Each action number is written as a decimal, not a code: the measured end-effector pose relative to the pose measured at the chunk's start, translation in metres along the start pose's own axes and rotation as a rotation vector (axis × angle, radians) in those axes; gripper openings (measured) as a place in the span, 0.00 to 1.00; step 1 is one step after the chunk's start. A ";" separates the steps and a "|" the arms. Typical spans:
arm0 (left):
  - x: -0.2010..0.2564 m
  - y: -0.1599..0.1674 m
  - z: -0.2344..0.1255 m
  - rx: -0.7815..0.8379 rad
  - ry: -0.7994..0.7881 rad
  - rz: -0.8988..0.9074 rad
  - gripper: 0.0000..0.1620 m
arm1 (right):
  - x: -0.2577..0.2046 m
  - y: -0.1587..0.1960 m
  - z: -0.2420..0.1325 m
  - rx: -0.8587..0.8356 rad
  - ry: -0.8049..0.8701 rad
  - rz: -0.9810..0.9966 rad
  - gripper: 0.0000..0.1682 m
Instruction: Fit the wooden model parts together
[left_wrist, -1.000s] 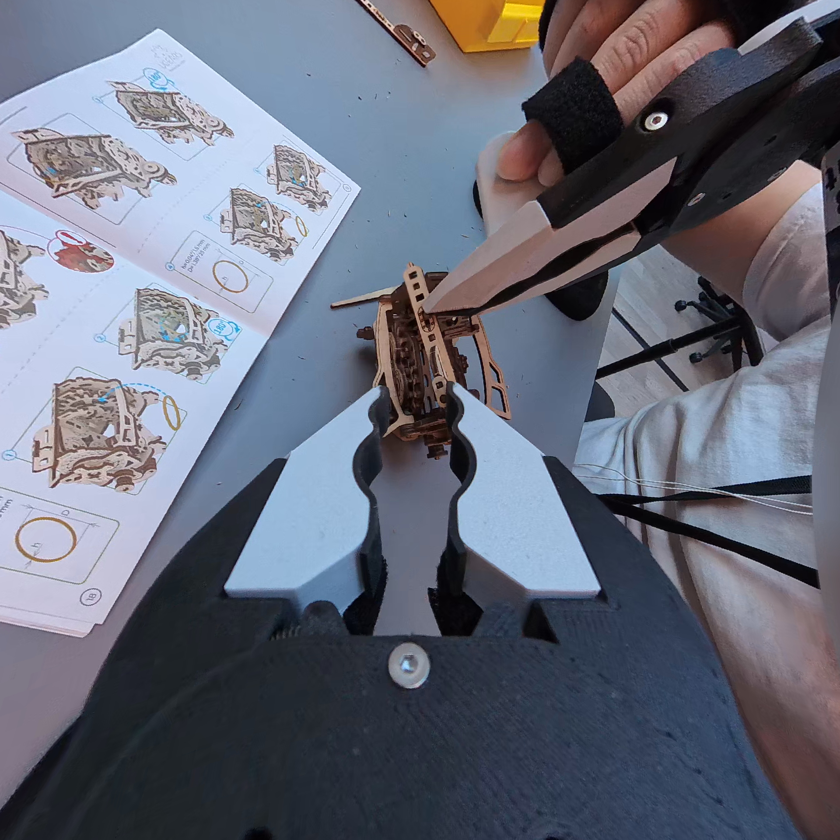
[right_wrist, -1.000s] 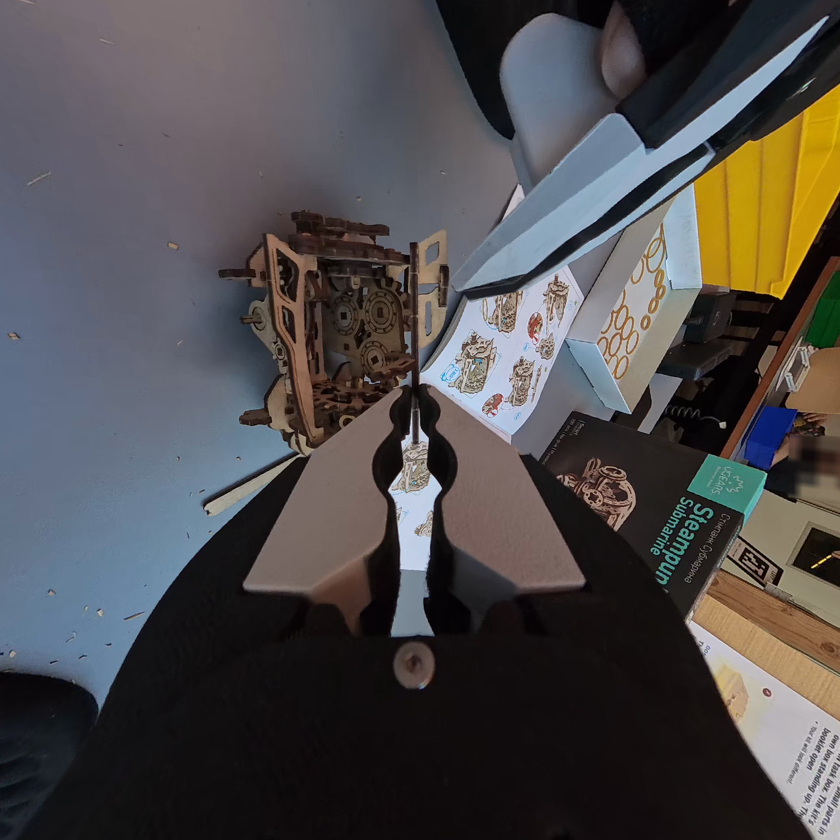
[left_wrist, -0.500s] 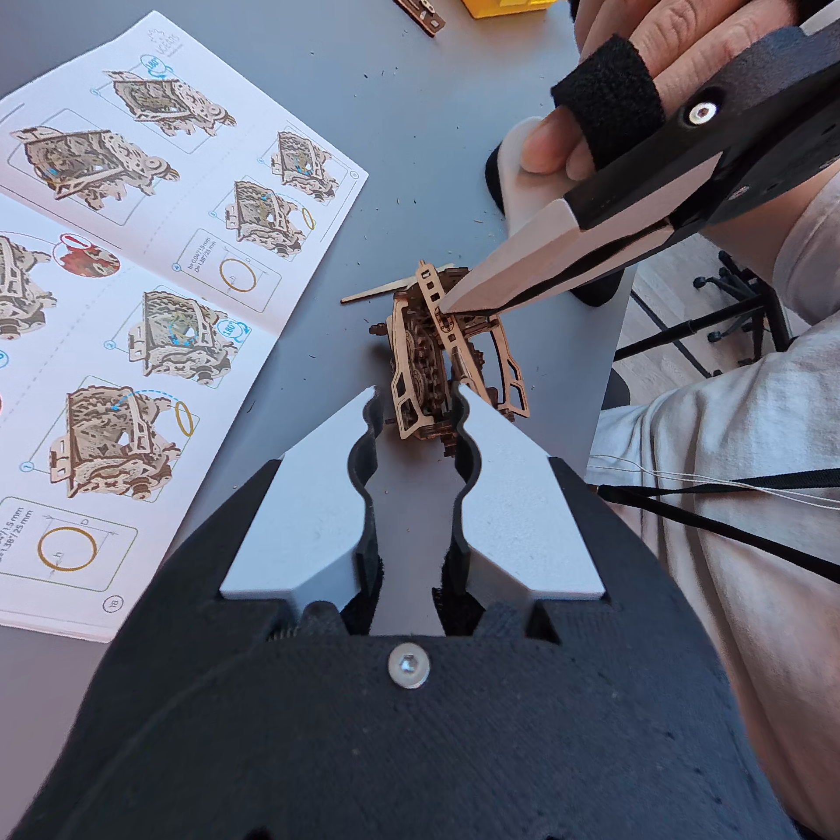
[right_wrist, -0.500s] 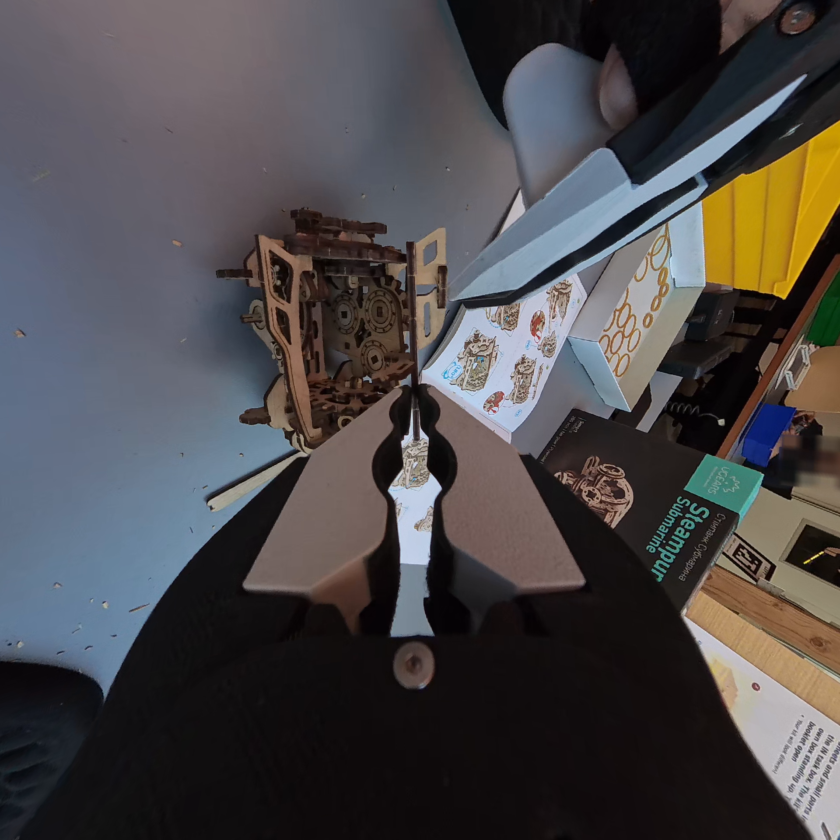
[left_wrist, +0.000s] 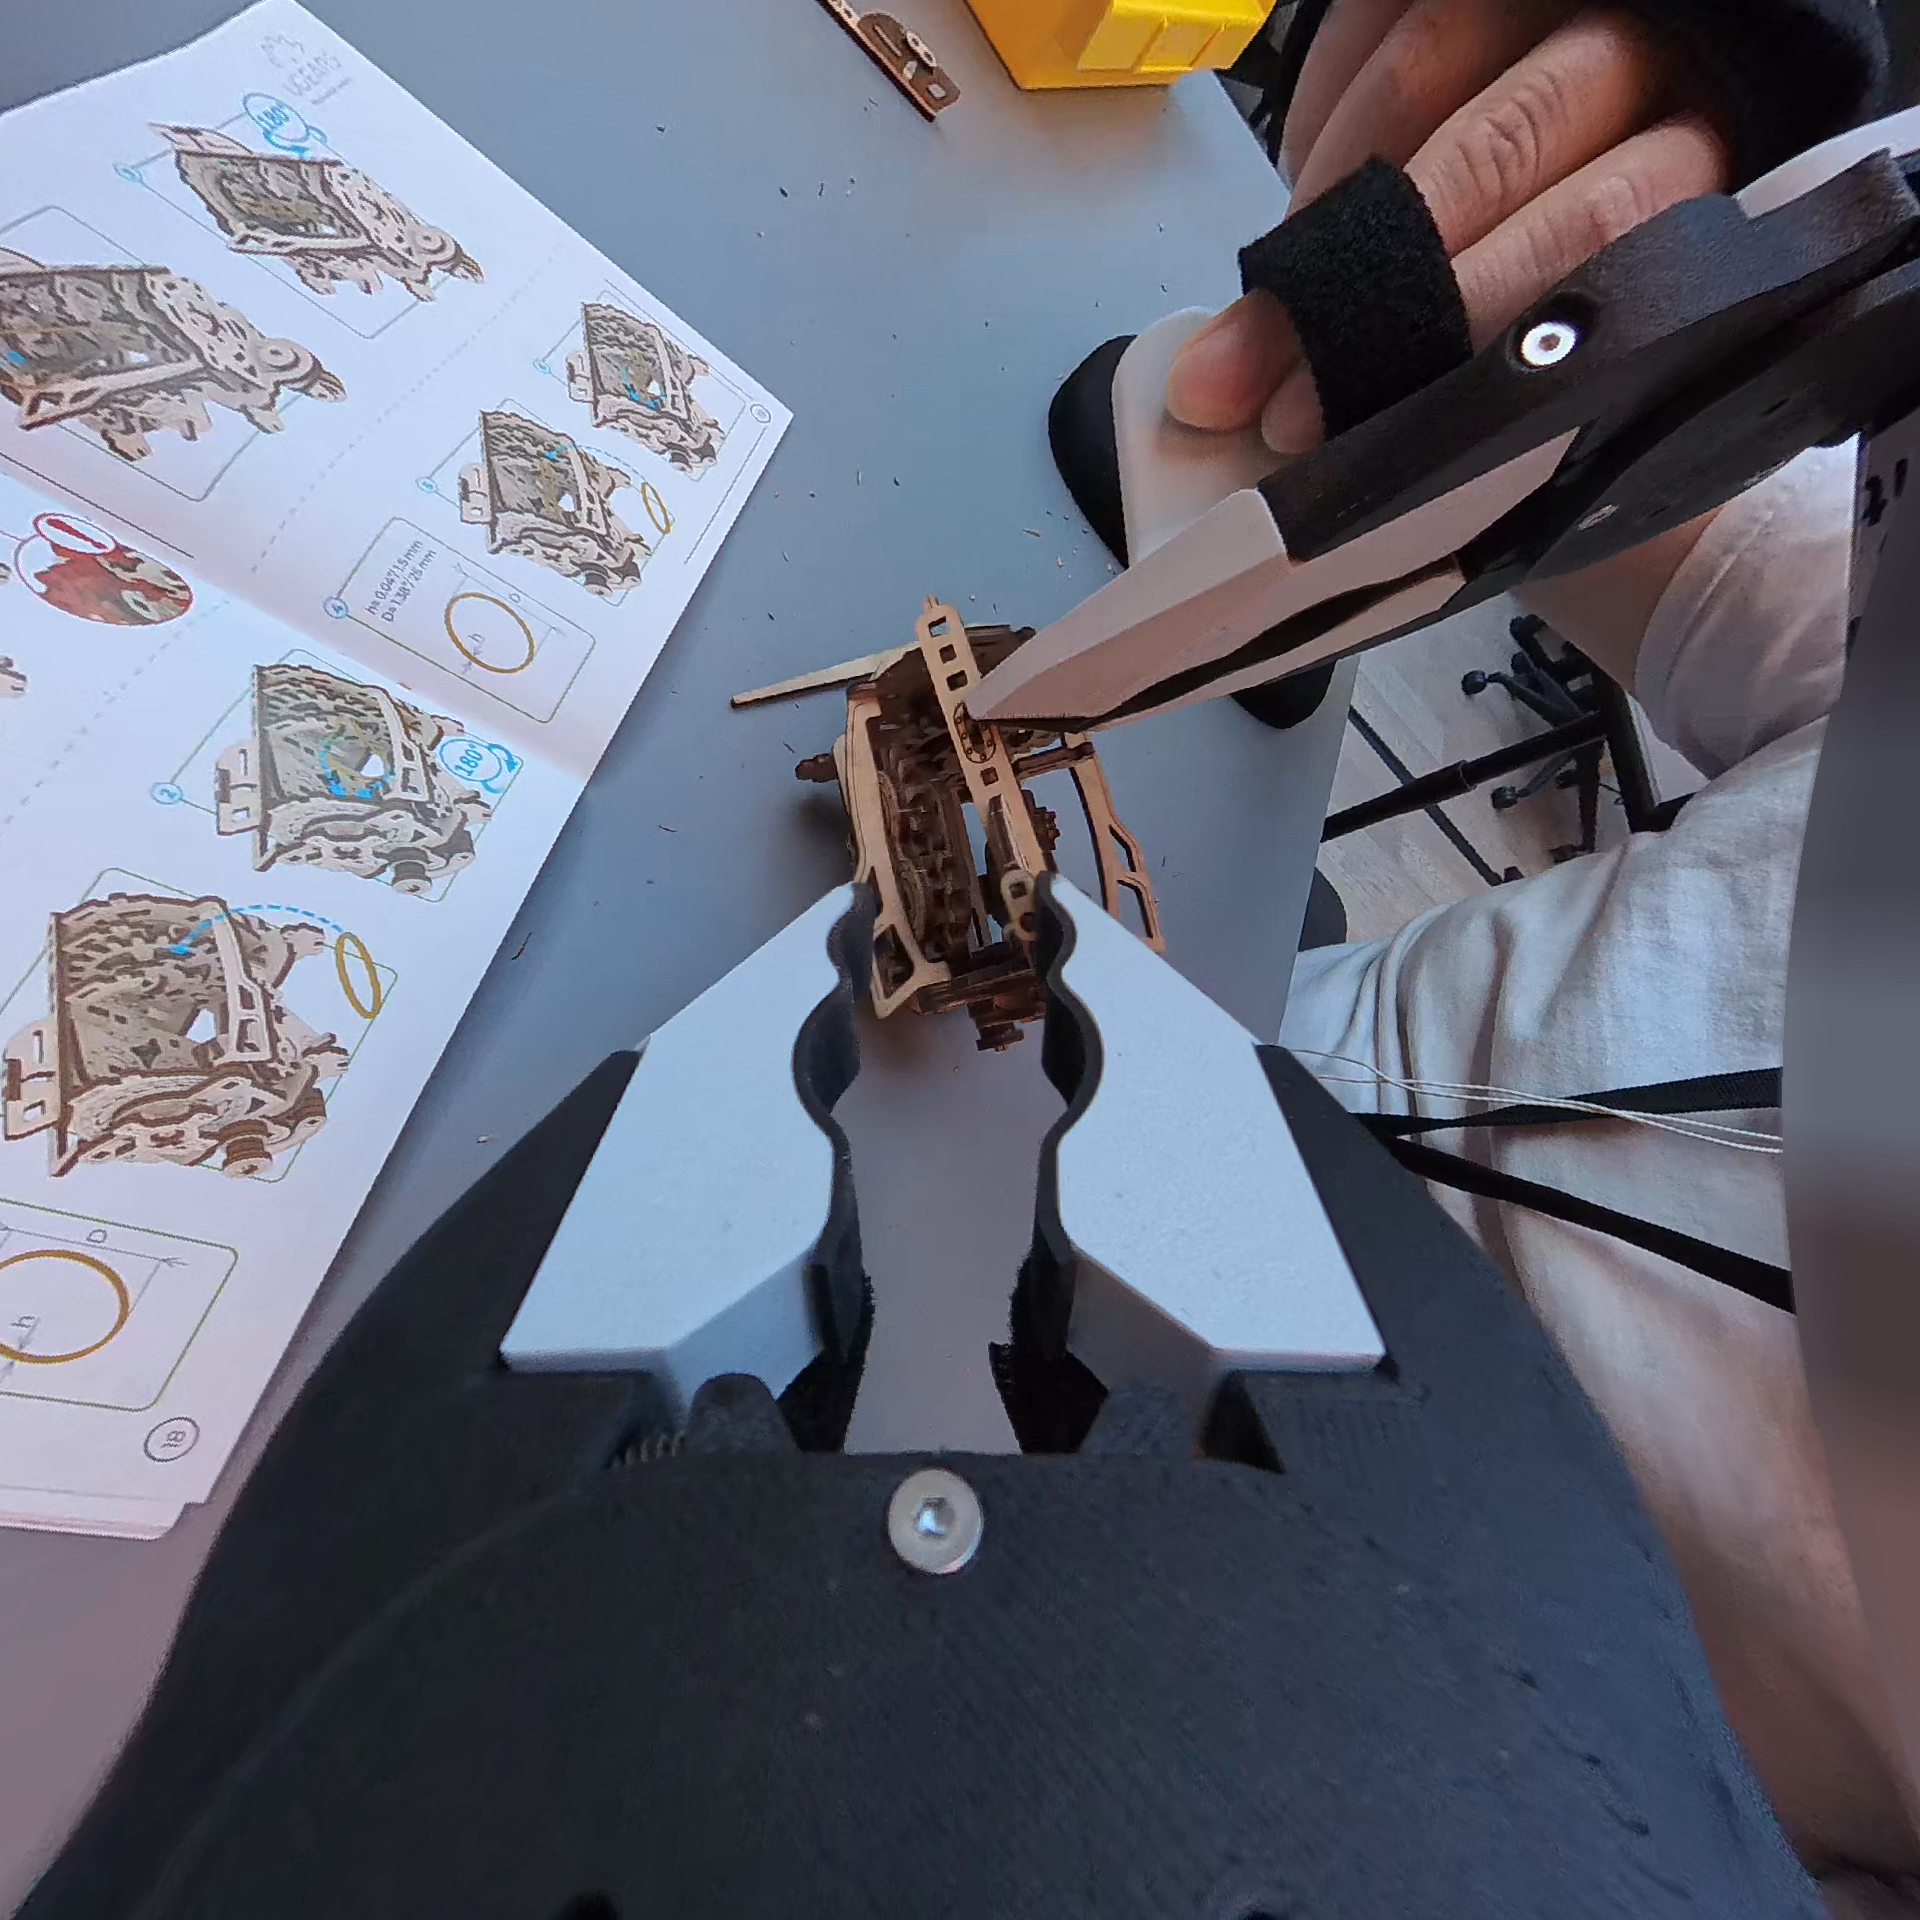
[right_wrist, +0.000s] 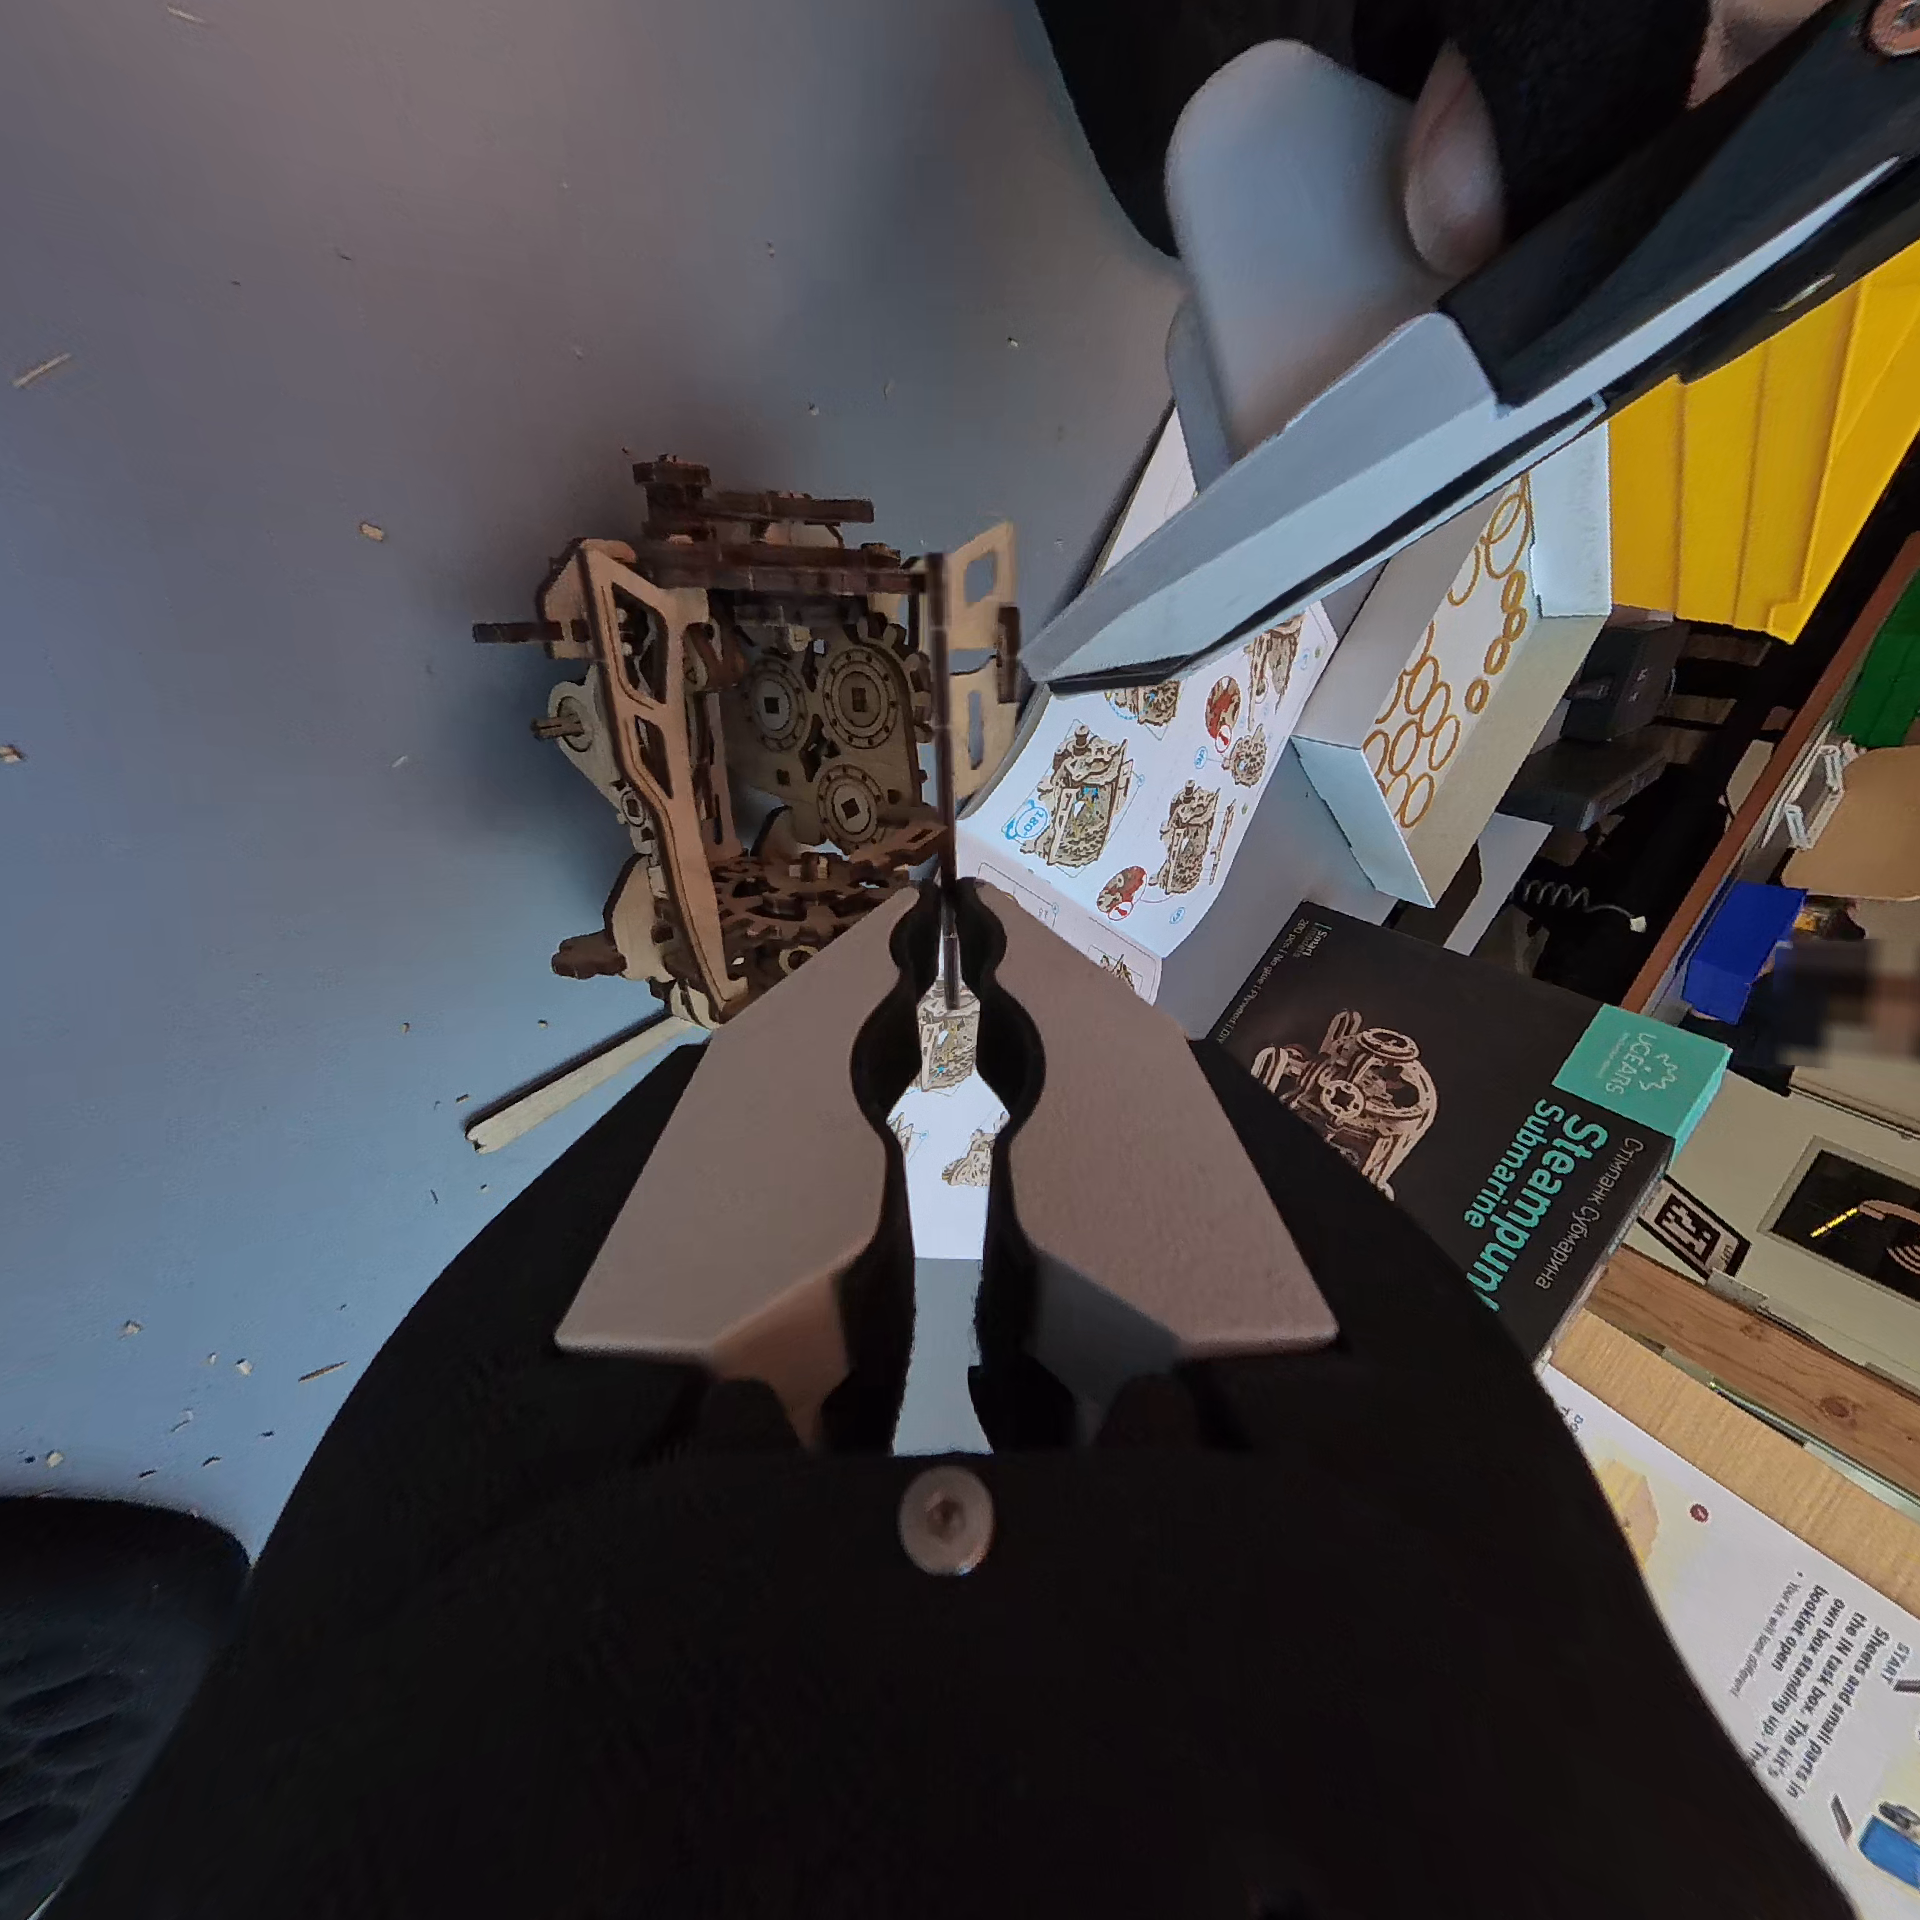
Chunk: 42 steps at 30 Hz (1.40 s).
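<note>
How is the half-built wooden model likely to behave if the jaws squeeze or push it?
Probably fragile: the wooden model is thin fretwork plates and small gears, so a hard squeeze might snap something. Likely light, so a push may slide or tip it on the smooth grey table. The thin panel in the right gripper may flex.

The pale tan laser-cut wooden gear model (left_wrist: 966, 831) has dark brown burnt edges and stands on the plain matte grey counter (left_wrist: 935, 312). The white instruction booklet (left_wrist: 312, 623) carries tan drawings with blue and red marks. A yellow plastic bin (left_wrist: 1112, 36) is plain. The black cardboard box (right_wrist: 1455, 1122) bears a teal corner patch.
</note>
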<state>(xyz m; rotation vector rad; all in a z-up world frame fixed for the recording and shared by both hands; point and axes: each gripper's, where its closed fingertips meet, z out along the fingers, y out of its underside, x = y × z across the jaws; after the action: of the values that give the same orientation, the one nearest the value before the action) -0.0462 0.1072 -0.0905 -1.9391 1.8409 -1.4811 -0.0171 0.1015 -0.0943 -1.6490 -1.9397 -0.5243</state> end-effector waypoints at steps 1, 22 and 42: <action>0.000 0.000 0.000 -0.001 -0.001 -0.002 0.19 | 0.001 0.001 0.000 -0.005 0.004 0.000 0.01; 0.000 0.006 0.002 0.005 0.052 -0.053 0.04 | 0.007 0.001 0.007 0.024 -0.023 -0.002 0.01; 0.000 0.007 0.007 0.061 0.122 -0.115 0.04 | 0.006 0.004 0.008 0.013 -0.040 -0.054 0.02</action>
<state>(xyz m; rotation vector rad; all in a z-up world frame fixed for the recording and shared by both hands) -0.0463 0.1011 -0.0984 -1.9990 1.7336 -1.7050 -0.0146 0.1115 -0.0974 -1.6147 -2.0169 -0.5014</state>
